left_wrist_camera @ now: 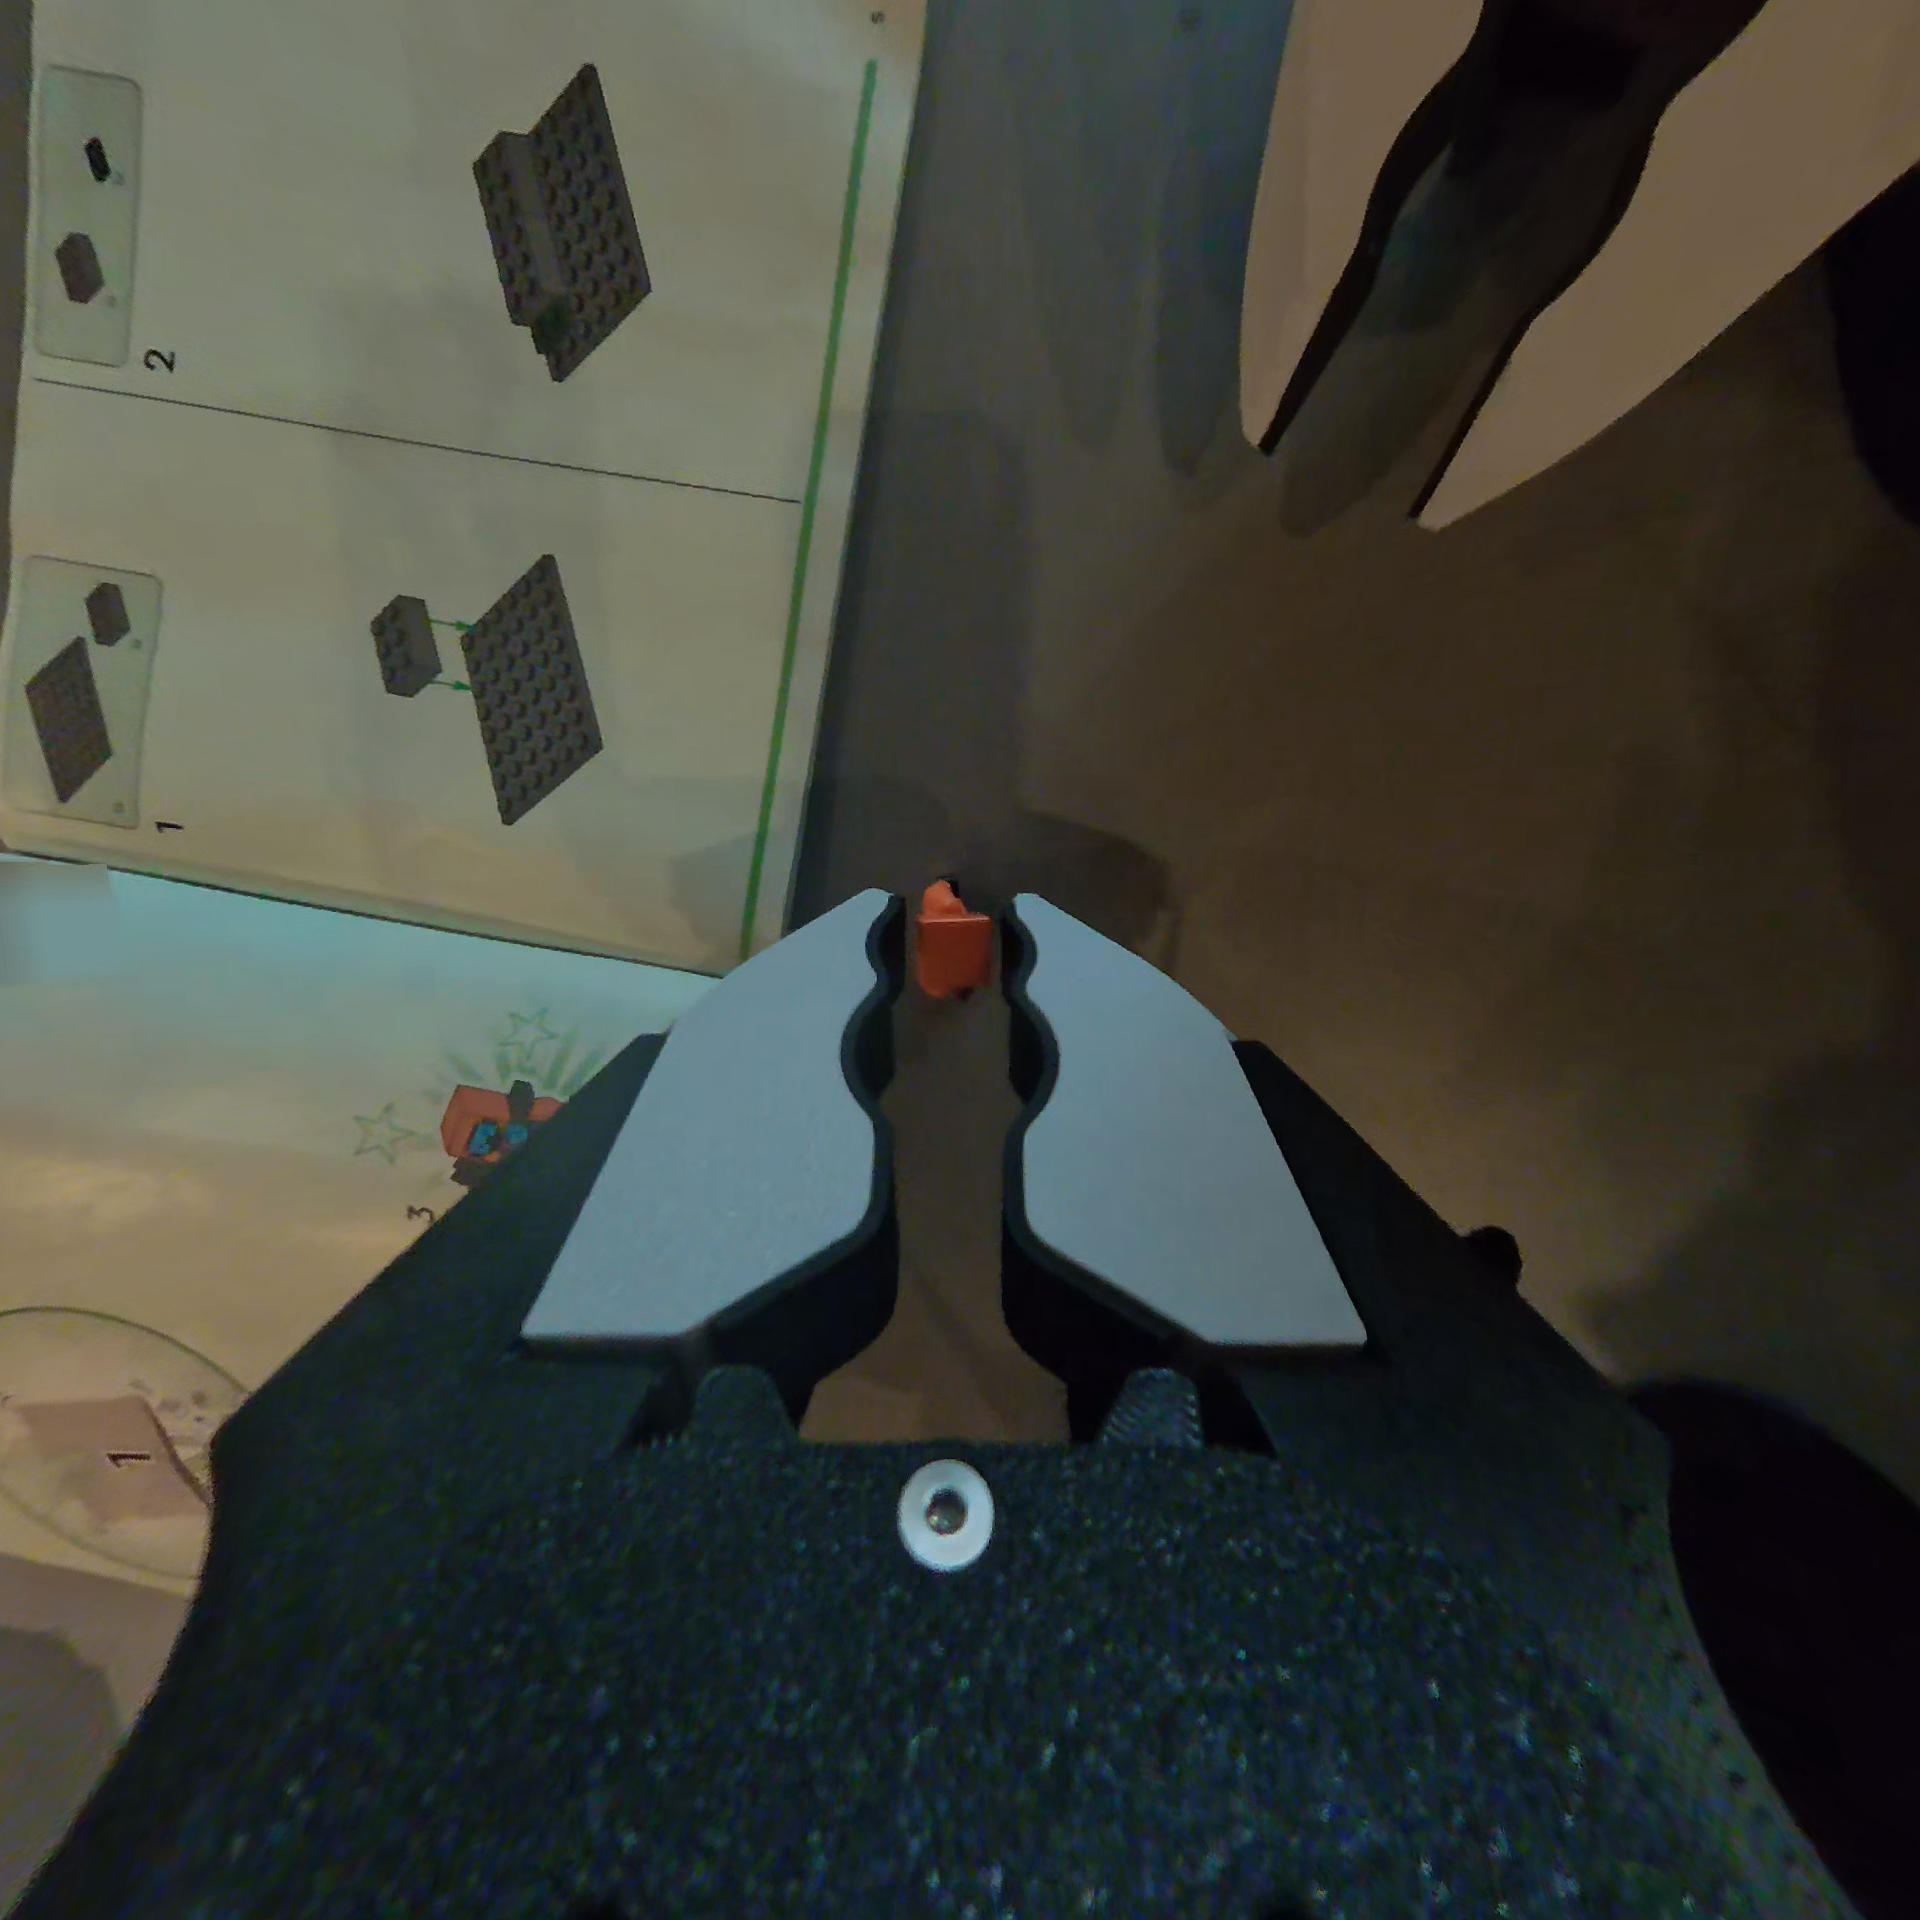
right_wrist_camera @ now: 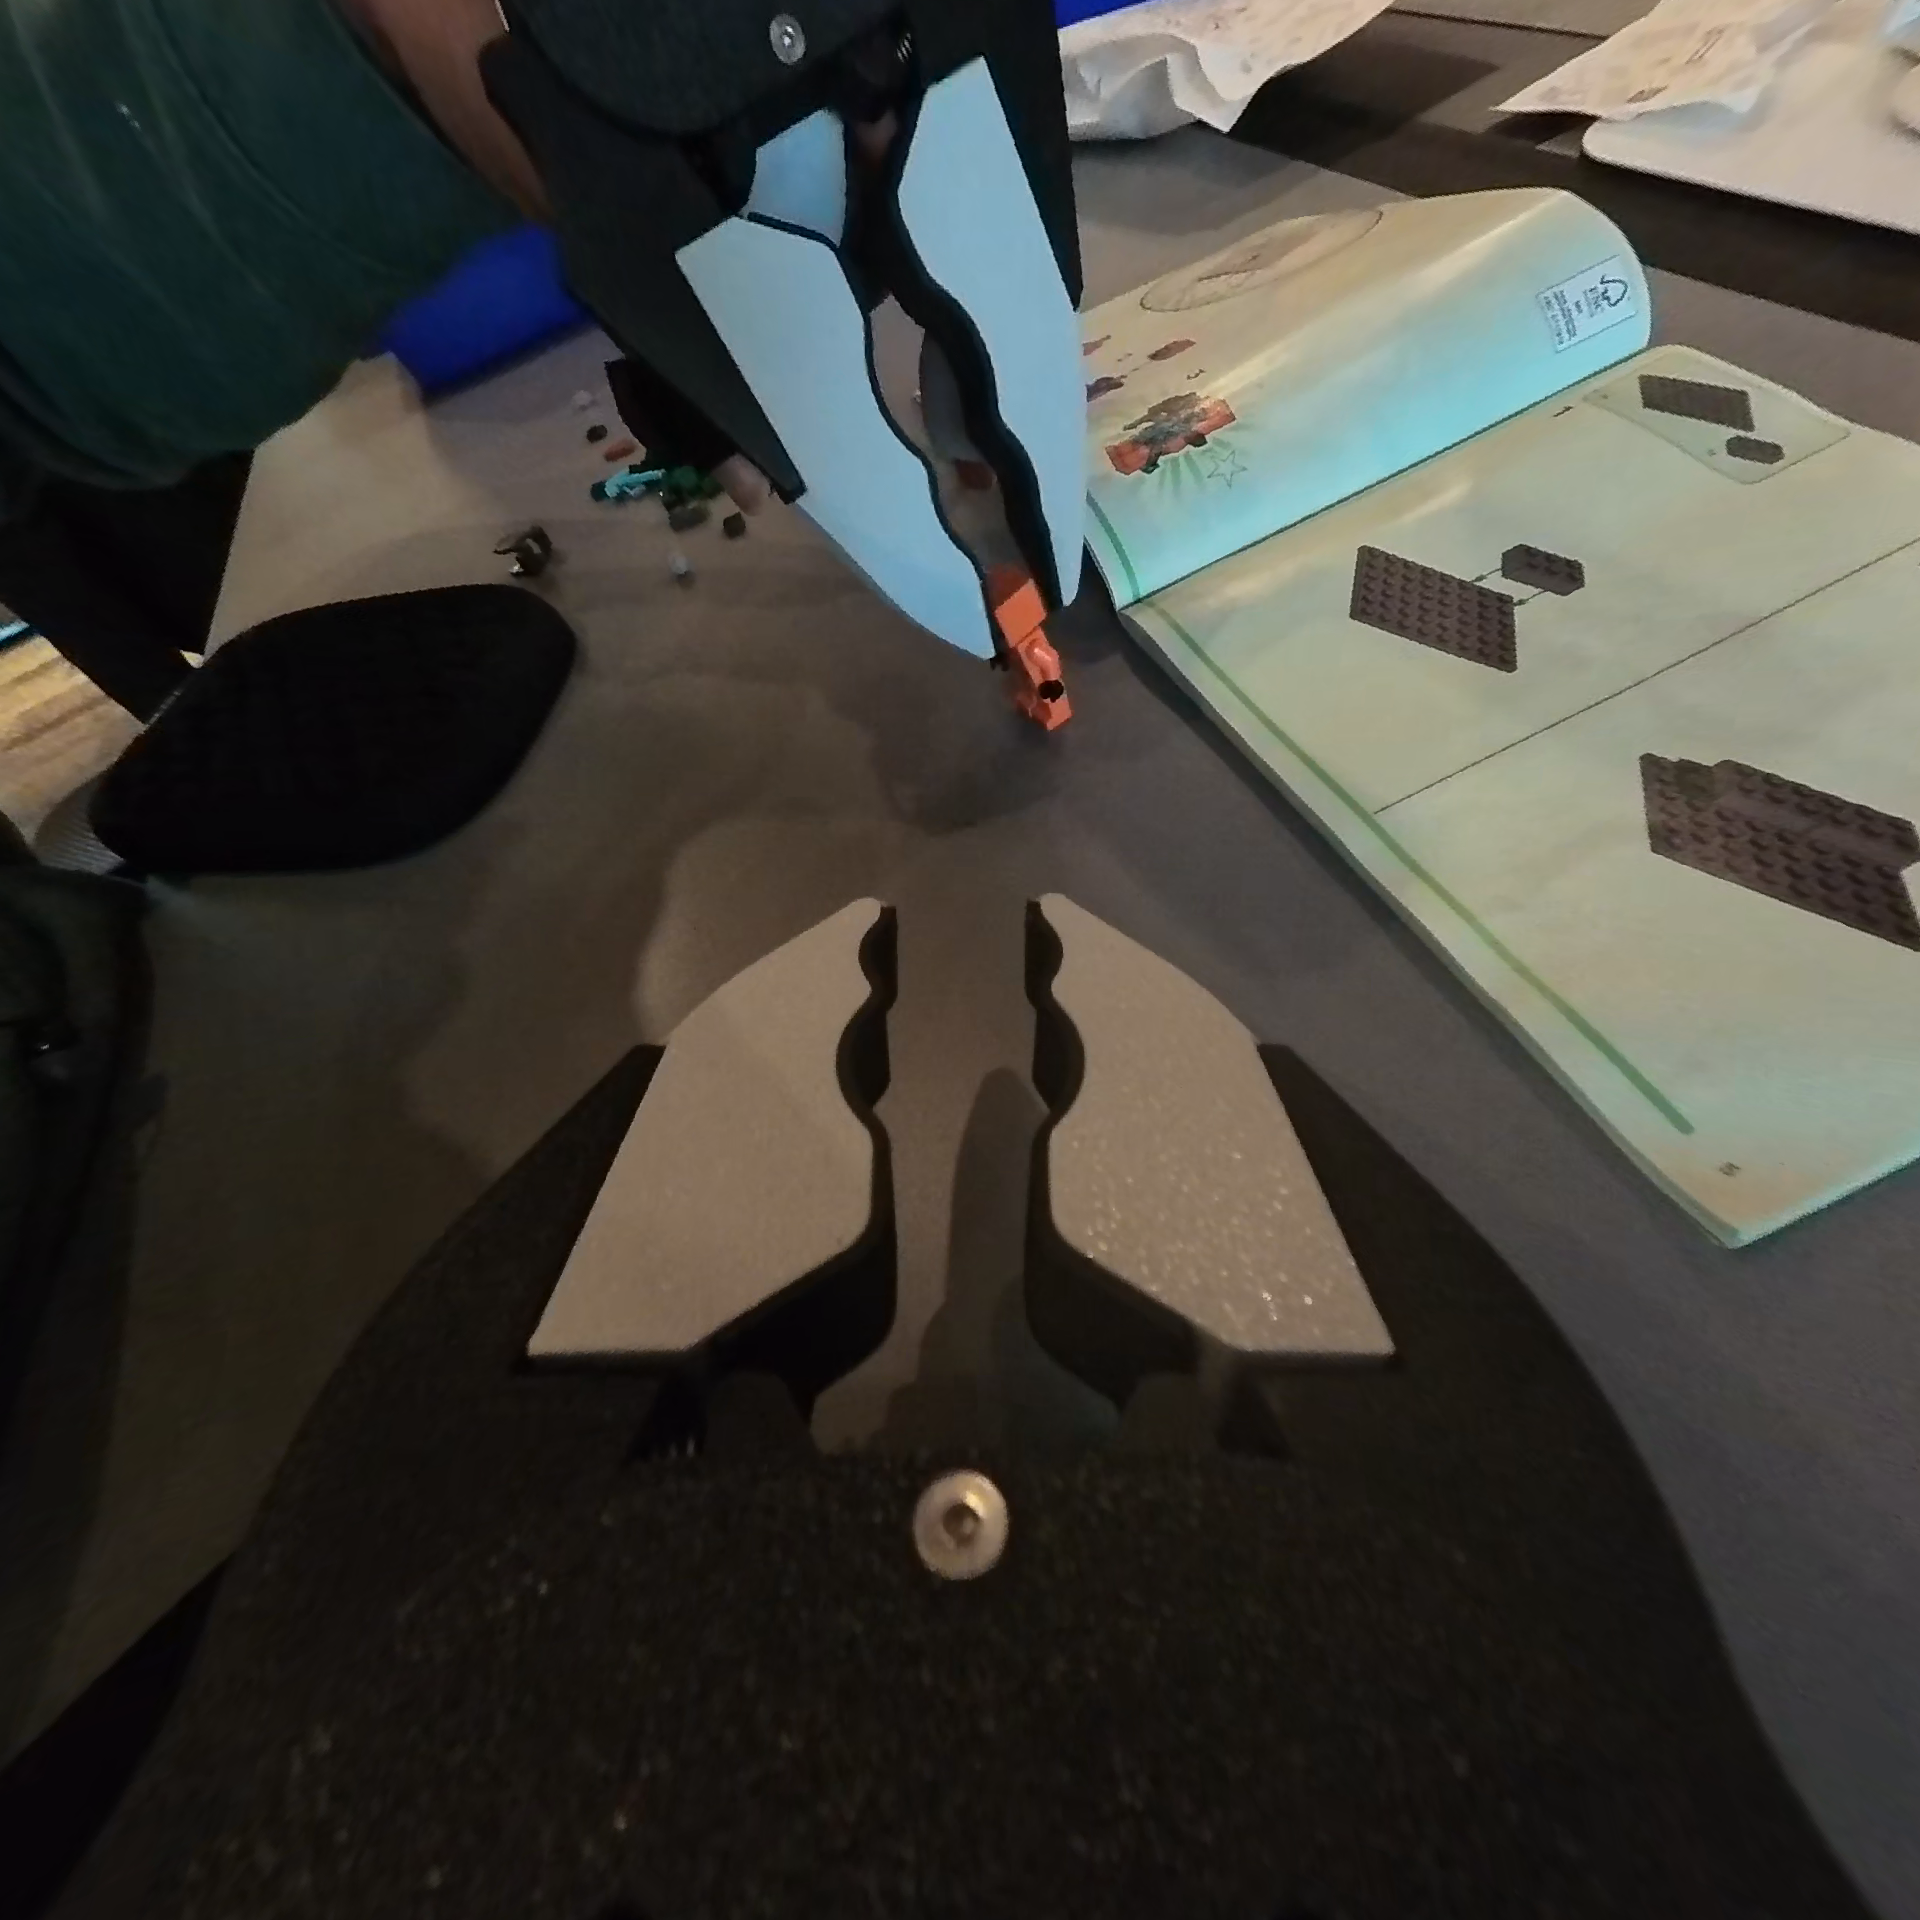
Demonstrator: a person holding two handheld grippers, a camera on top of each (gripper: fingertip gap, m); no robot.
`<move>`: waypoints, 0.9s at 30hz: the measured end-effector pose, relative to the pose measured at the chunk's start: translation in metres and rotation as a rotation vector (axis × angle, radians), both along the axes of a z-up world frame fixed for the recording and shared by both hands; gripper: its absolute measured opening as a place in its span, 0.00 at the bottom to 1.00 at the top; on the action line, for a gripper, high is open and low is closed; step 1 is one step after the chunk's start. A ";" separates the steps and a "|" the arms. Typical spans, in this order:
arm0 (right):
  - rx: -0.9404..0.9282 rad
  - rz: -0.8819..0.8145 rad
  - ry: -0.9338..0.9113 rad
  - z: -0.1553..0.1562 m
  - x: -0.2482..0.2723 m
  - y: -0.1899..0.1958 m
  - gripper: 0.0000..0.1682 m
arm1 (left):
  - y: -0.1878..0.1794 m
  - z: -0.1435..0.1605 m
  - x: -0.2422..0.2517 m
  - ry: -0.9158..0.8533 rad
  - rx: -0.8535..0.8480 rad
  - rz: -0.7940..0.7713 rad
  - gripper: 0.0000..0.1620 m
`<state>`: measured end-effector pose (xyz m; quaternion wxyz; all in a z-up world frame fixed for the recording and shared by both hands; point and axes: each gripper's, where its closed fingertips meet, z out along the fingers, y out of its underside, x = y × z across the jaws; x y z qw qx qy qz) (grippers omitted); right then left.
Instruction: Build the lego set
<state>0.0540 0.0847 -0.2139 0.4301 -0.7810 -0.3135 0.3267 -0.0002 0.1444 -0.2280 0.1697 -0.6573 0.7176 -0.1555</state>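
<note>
Right tool [right_wrist_camera: 958, 914]: seen nearest in the right wrist view, low over the tabletop [right_wrist_camera: 1195, 883]; fingers parted by a narrow gap, nothing held between them.
Left tool [left_wrist_camera: 948, 925]: fingers closed to a narrow gap on an orange lego piece [left_wrist_camera: 948, 948], gripped at the very tips. In the right wrist view this tool [right_wrist_camera: 1023, 613] is seen tilted down from above, the orange piece [right_wrist_camera: 1029, 649] projecting below its tips, its lower end at or just above the tabletop; contact cannot be judged.
Orange piece detail: a small dark round opening is seen on its lower part.
Instruction booklet [right_wrist_camera: 1507, 675]: lying open on the tabletop, just to the right of the orange piece in the right wrist view; drawings of dark plates and bricks are shown on its pages.
Loose pieces [right_wrist_camera: 675, 488]: a small scatter of dark, green and pale parts is noted farther back, partly hidden behind the left tool.
Person: a dark green garment [right_wrist_camera: 208, 208] is seen at the upper left.
Far edge: crumpled pale paper or bags [right_wrist_camera: 1195, 62] lie at the back of the tabletop.
</note>
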 end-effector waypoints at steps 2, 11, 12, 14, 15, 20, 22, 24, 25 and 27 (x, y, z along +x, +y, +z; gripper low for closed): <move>0.000 0.000 -0.001 0.000 0.000 0.000 0.14 | -0.001 0.001 0.001 -0.004 -0.001 -0.005 0.11; -0.002 -0.001 0.000 0.000 0.000 0.000 0.14 | 0.000 0.004 0.000 -0.019 0.007 -0.017 0.12; -0.003 -0.001 0.001 0.000 0.000 0.000 0.14 | 0.000 0.005 0.000 -0.025 0.009 -0.016 0.12; -0.003 -0.001 0.001 0.000 0.000 0.000 0.14 | -0.001 0.009 0.001 -0.044 -0.009 -0.017 0.13; -0.002 -0.001 0.001 0.000 0.000 0.000 0.14 | -0.003 0.013 0.001 -0.061 -0.023 -0.019 0.13; 0.004 -0.006 0.004 0.001 0.001 0.000 0.14 | 0.002 0.056 -0.001 -0.273 -0.030 0.042 0.10; 0.015 -0.017 0.007 0.003 0.001 0.001 0.14 | 0.009 0.078 -0.011 -0.398 0.004 0.099 0.05; 0.027 -0.029 0.004 0.005 0.002 0.003 0.13 | 0.014 0.096 -0.027 -0.517 0.034 0.168 0.00; 0.031 -0.035 -0.002 0.005 0.003 0.003 0.12 | 0.017 0.103 -0.037 -0.569 0.054 0.210 0.00; 0.045 -0.062 -0.017 0.008 0.005 0.005 0.11 | 0.021 0.107 -0.058 -0.633 0.105 0.296 0.00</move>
